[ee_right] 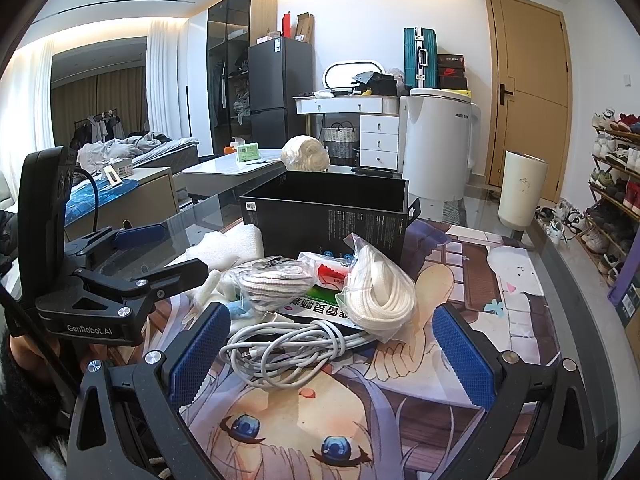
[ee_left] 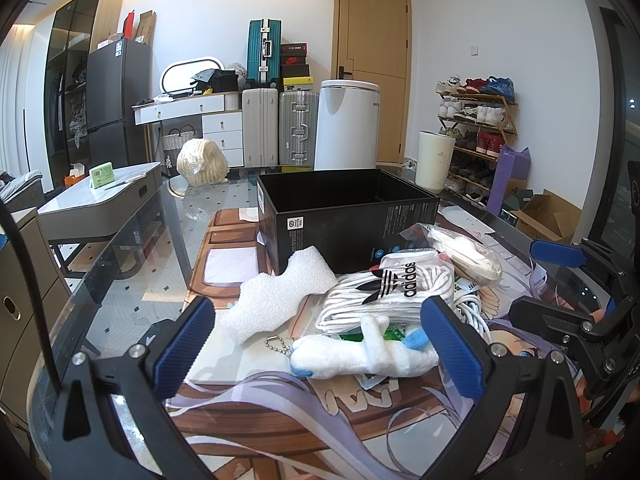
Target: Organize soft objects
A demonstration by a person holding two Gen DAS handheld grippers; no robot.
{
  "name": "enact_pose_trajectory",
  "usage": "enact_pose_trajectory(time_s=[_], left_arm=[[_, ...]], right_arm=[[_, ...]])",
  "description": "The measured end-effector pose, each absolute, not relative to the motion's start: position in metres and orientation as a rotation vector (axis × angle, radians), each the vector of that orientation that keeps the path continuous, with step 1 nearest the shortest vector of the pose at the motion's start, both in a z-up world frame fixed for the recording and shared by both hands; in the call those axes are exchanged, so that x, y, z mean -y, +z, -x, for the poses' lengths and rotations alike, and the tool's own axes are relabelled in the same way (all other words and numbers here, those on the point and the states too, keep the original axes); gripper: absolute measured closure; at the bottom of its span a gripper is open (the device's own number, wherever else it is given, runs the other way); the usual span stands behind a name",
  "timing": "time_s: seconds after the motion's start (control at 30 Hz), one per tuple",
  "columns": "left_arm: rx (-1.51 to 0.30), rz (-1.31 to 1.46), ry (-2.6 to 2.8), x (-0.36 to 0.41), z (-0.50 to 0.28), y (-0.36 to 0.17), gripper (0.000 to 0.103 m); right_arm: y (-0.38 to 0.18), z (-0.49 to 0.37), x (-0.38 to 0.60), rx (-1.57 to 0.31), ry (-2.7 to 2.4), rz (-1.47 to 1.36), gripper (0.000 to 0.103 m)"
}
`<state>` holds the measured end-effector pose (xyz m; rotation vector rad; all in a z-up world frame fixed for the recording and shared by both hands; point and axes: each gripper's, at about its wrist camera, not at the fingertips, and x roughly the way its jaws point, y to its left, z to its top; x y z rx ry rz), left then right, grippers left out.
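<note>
left tool [ee_left: 320, 344] spread wide, gripping nothing, blue pads on either side of a white plush keychain [ee_left: 362, 354] lying on the printed mat [ee_left: 280, 412]. just beyond the plush, a bundle of white striped socks [ee_left: 386, 294] with a black-and-white brand label, and to its left a piece of white foam [ee_left: 276, 296], near edge resting on the mat. behind these, an open black box [ee_left: 344, 216] standing upright on the glass tabletop [ee_left: 132, 280], nothing visible inside.

right tool [ee_right: 332, 354] also wide open and holding nothing, a coiled white cable [ee_right: 286, 346] between its pads on the mat. beyond the cable, a clear bag of white cord [ee_right: 378, 294], leaning against a green-and-white packet [ee_right: 320, 306]. left of that, a second bag of striped fabric [ee_right: 270, 282]. same black box behind the pile.
</note>
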<state>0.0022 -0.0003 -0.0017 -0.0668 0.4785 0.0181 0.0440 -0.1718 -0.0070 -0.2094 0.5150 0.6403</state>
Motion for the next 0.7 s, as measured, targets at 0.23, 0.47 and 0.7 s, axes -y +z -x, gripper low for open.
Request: enact_pose_trajectory(time_s=[0.23,0.47,0.7], left_arm=[[-0.479,0.067,0.018,0.0004,-0.0024,-0.0016,0.0],[-0.479,0.066,0.018,0.0004,-0.0023,-0.0015,0.0],[-0.48,0.066,0.019,0.0005,-0.0025,-0.0016,0.0]], right_arm=[[-0.0079,-0.0453,0.1724,-0.52,0.639,0.204,0.0],[-0.008,-0.0464,0.1742,-0.526,0.633,0.196,0.0],[-0.0063,-0.0492,0.1748,-0.533,0.627,0.188,0.0]])
